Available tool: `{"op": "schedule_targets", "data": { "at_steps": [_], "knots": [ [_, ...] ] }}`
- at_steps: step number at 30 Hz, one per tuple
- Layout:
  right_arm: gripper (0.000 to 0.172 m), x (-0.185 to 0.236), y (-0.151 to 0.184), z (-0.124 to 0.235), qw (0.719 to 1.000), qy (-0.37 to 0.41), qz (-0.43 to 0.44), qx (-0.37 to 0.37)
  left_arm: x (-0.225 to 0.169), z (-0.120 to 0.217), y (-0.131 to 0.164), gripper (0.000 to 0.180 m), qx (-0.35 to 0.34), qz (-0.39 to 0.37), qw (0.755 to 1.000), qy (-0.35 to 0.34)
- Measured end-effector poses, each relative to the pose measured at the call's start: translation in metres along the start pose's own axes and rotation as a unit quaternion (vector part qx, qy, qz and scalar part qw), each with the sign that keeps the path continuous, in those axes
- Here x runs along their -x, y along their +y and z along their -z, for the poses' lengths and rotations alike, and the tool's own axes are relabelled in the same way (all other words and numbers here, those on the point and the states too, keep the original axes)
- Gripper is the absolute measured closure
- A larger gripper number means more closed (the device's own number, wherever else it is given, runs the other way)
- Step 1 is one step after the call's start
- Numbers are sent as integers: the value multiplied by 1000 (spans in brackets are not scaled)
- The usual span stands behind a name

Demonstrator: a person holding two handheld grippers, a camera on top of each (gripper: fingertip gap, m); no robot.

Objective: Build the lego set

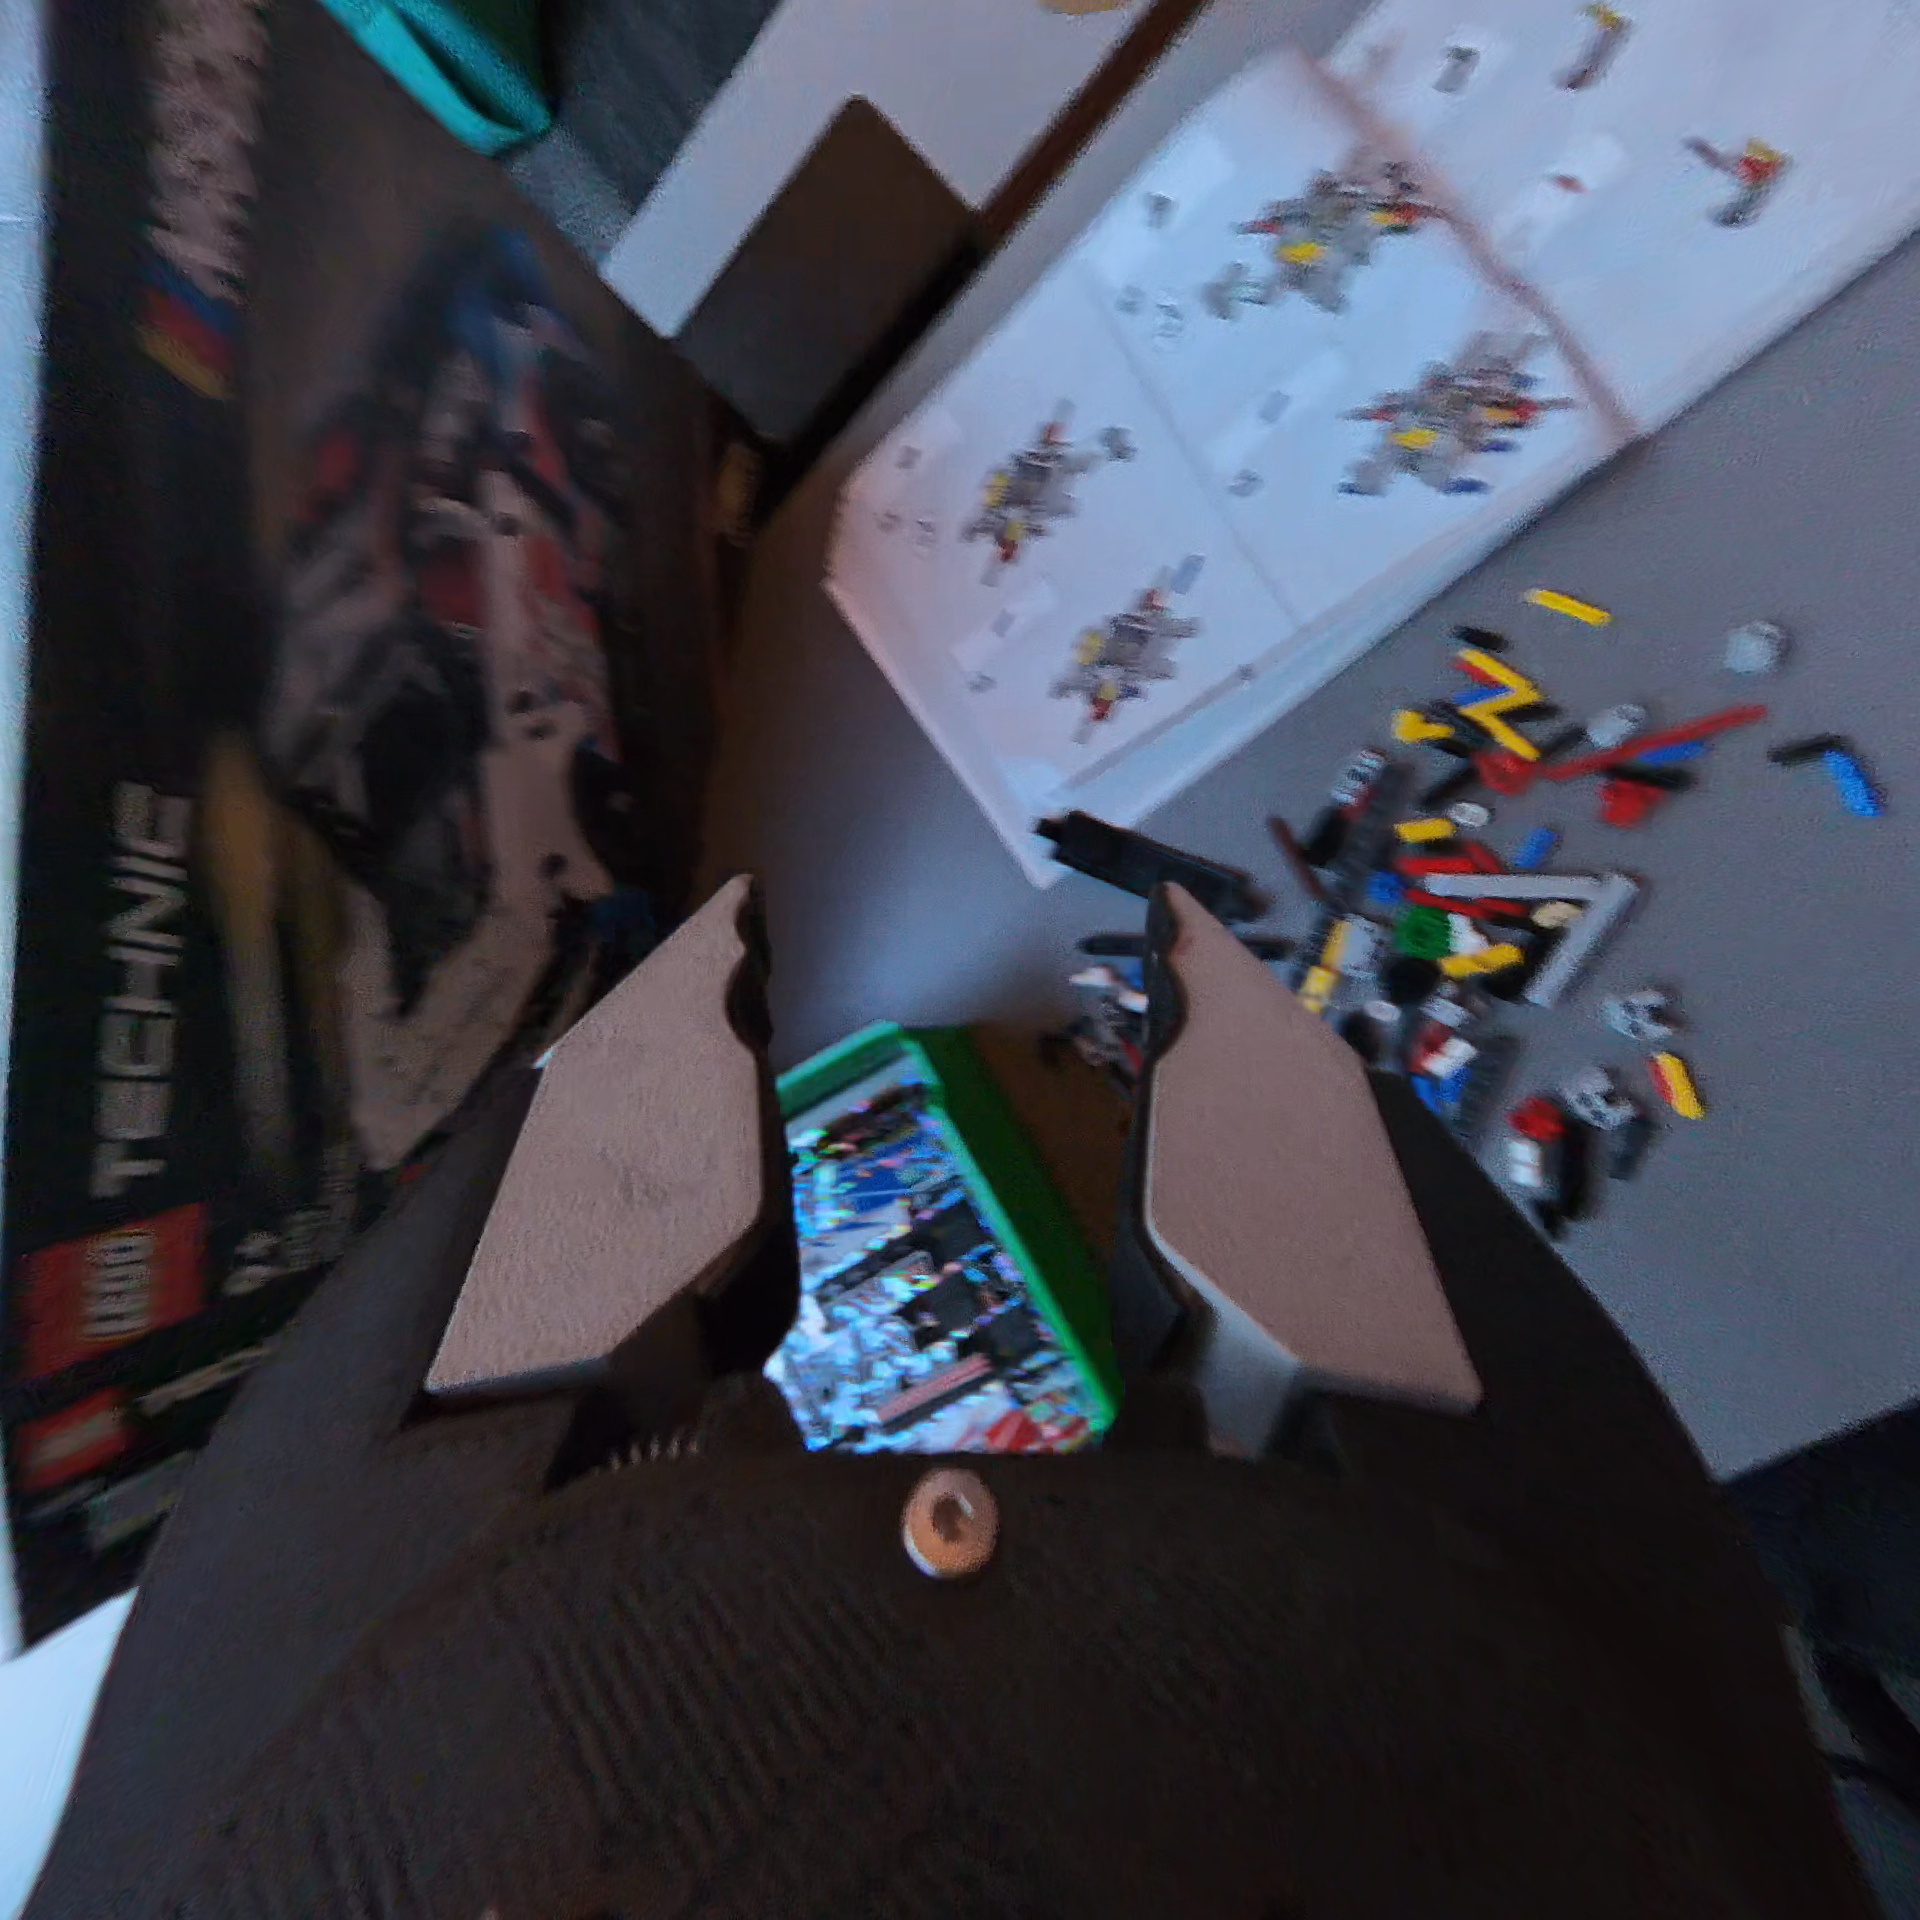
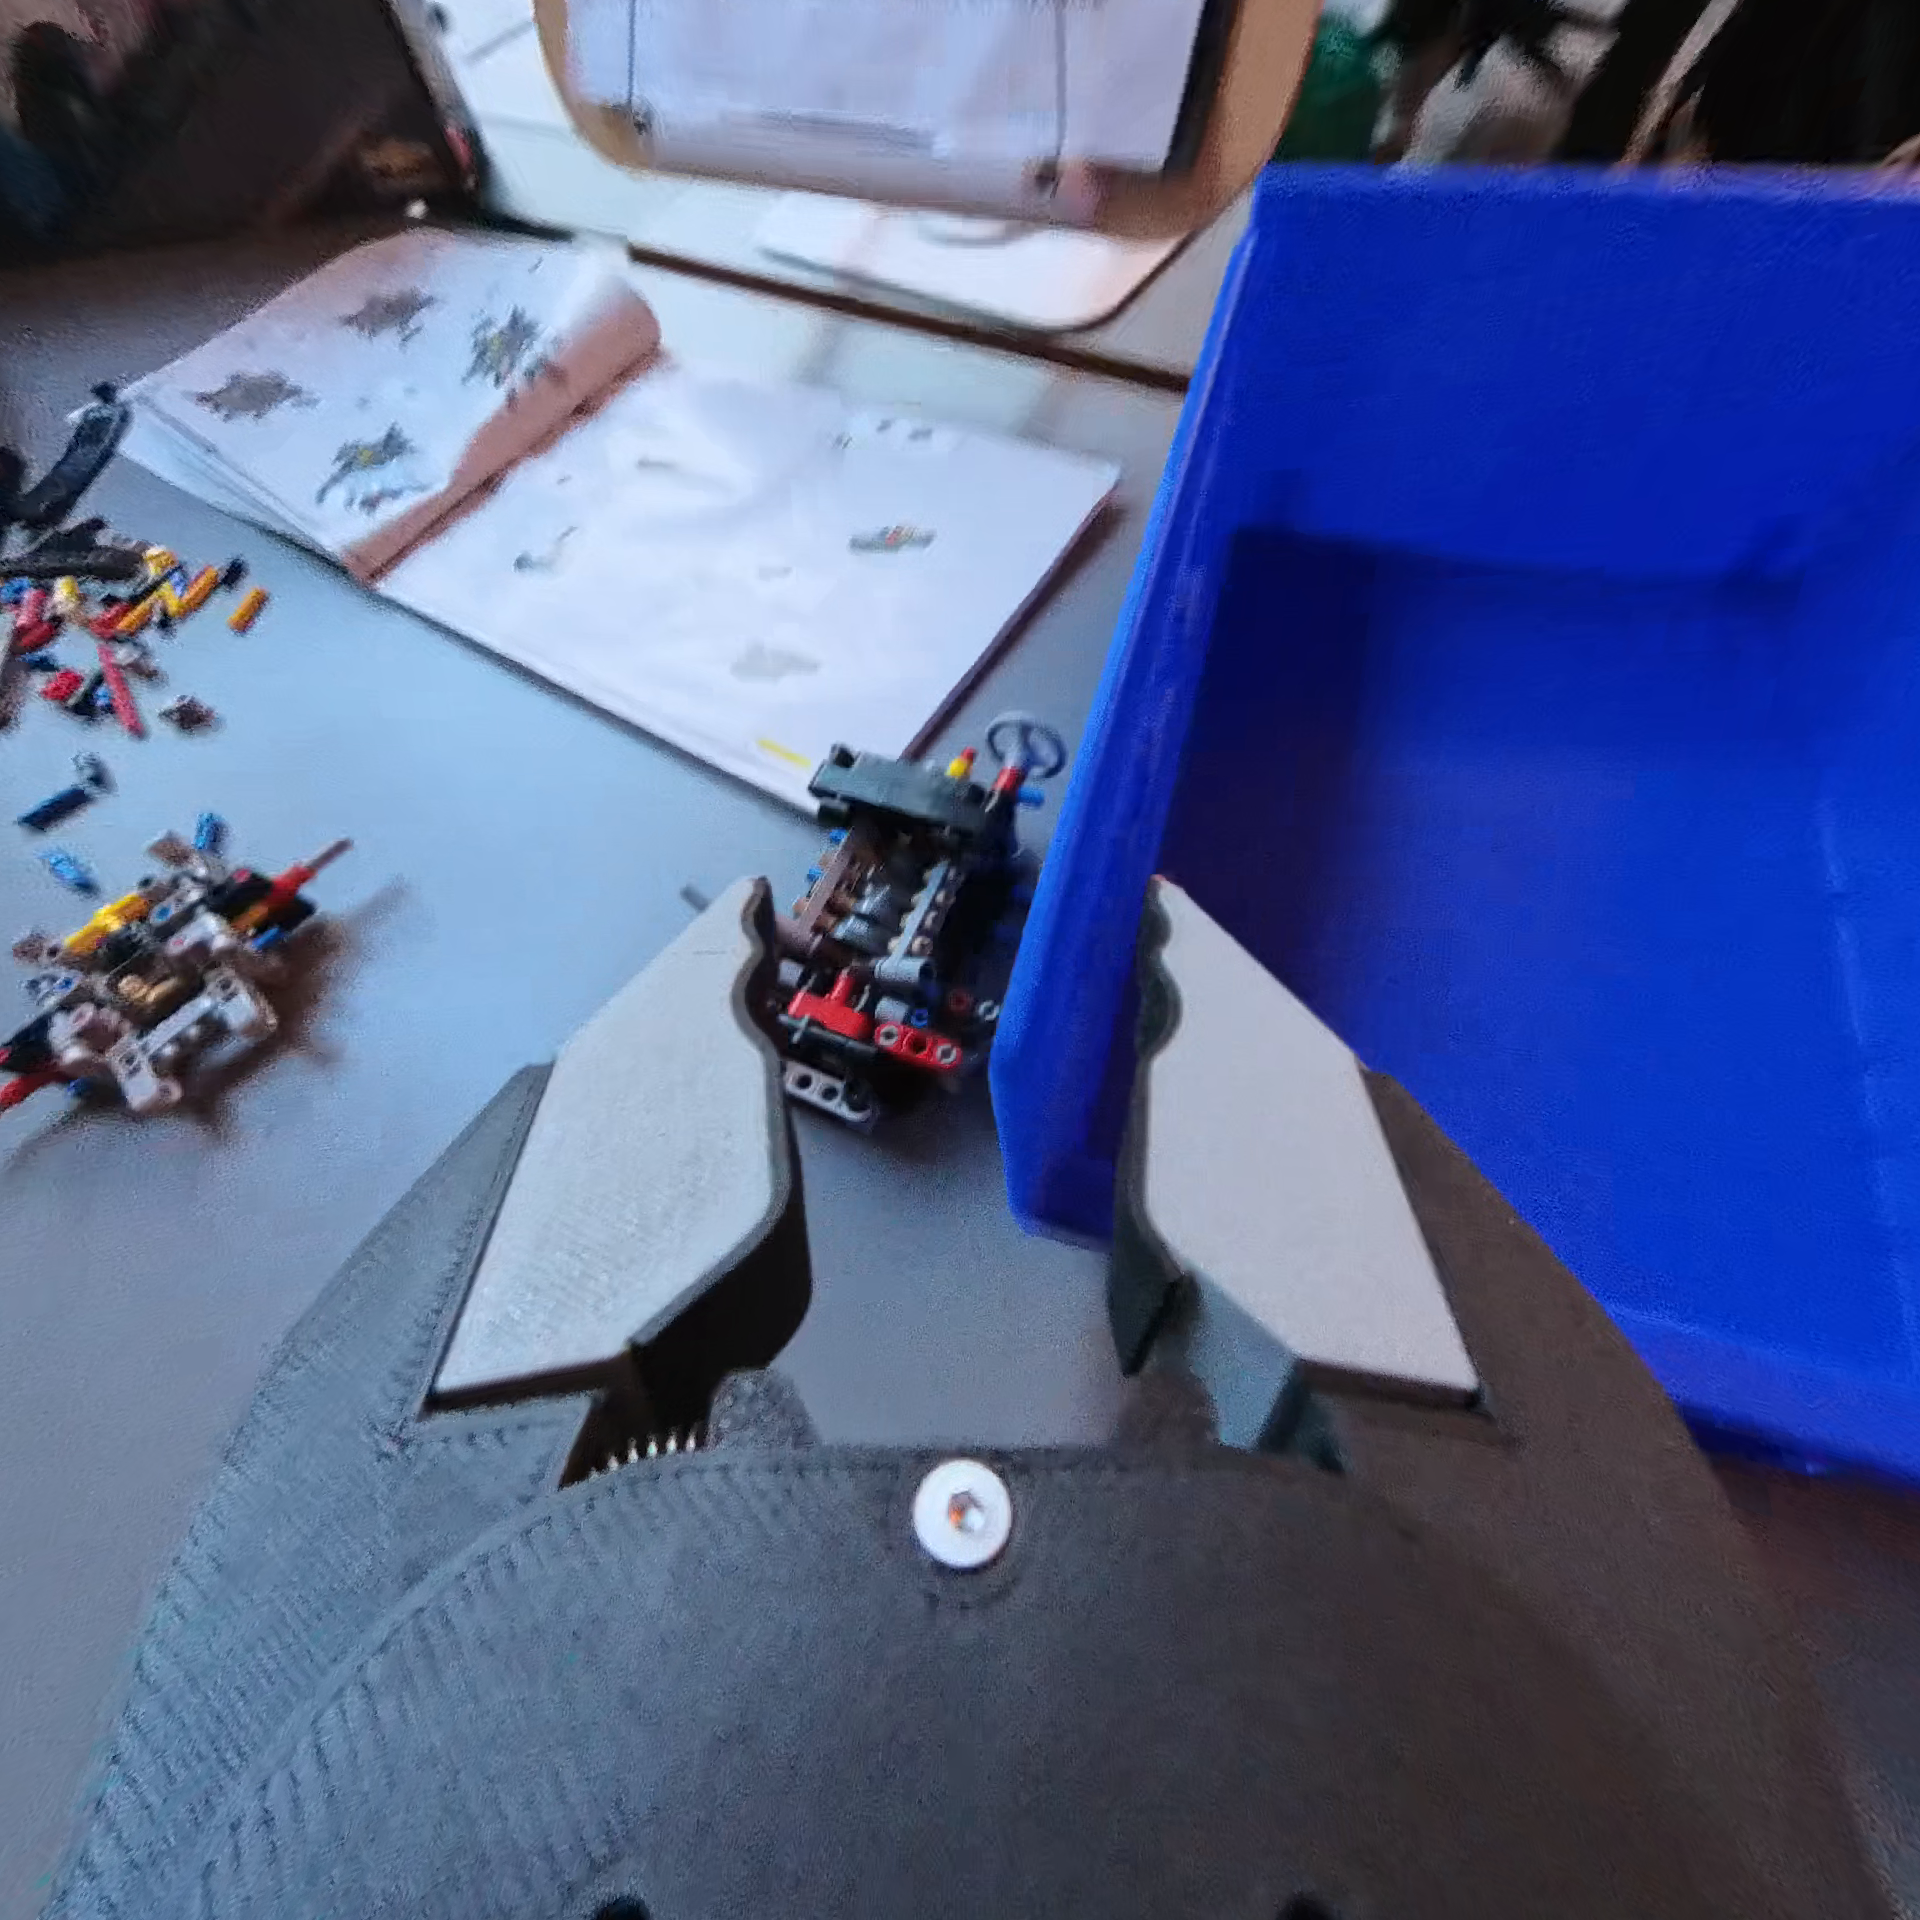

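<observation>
Overhead, left tongs (image 1: 961, 935) gape bare above a green tray (image 1: 1023, 1174), loose bricks (image 1: 1507, 914) to the right. Right tongs (image 2: 956, 935) spread wide, straddling the blue bin (image 2: 1507, 779) wall, brick assembly (image 2: 894, 935) between, unpressed.

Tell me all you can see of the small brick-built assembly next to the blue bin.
The brick-built assembly is a compact, elongated build of plastic beams and pins: a black cross-piece at the far end, grey and brown beams along the middle, red holed pieces at the near end, and blue, yellow and red pin tips. A small grey wheel-like part stands at its far end. It lies flat on the dark table, close against the blue bin; contact is unclear. The right gripper is open above it, not gripping.
</observation>
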State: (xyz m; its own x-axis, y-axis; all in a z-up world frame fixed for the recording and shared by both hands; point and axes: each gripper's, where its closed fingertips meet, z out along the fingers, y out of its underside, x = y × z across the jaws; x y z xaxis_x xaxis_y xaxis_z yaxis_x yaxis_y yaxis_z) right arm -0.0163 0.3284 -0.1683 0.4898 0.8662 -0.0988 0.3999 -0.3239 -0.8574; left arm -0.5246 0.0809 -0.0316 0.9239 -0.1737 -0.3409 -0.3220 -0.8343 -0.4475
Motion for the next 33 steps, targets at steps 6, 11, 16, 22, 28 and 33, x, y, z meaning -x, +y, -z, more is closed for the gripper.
{"op": "schedule_targets", "data": {
  "at_steps": [6, 11, 16, 22, 28, 33],
  "knots": [
    [162, -34, 15, -15, 996, 45, 33, 71, -133, -2, 14, 124, -44, -45, 995, 79],
    [169, -62, -58, 32, 996, 44, 13, 76, -187, -17, 36, 134, -44, -67, 992, 102],
    [170, -60, -69, 39, 990, 62, 16, 126, -222, -38, 57, 134, -46, -31, 985, 166],
    [170, -50, 7, -8, 984, 114, 17, 134, -257, -34, 45, 135, -112, -25, 973, 202],
    [161, -42, 20, -20, 989, 109, 1, 102, -299, -24, 24, 135, -172, -58, 960, 213],
    [141, -24, -1, 9, 995, 94, -13, 8, -347, -26, 12, 135, -228, -65, 943, 232]
  ]
}}
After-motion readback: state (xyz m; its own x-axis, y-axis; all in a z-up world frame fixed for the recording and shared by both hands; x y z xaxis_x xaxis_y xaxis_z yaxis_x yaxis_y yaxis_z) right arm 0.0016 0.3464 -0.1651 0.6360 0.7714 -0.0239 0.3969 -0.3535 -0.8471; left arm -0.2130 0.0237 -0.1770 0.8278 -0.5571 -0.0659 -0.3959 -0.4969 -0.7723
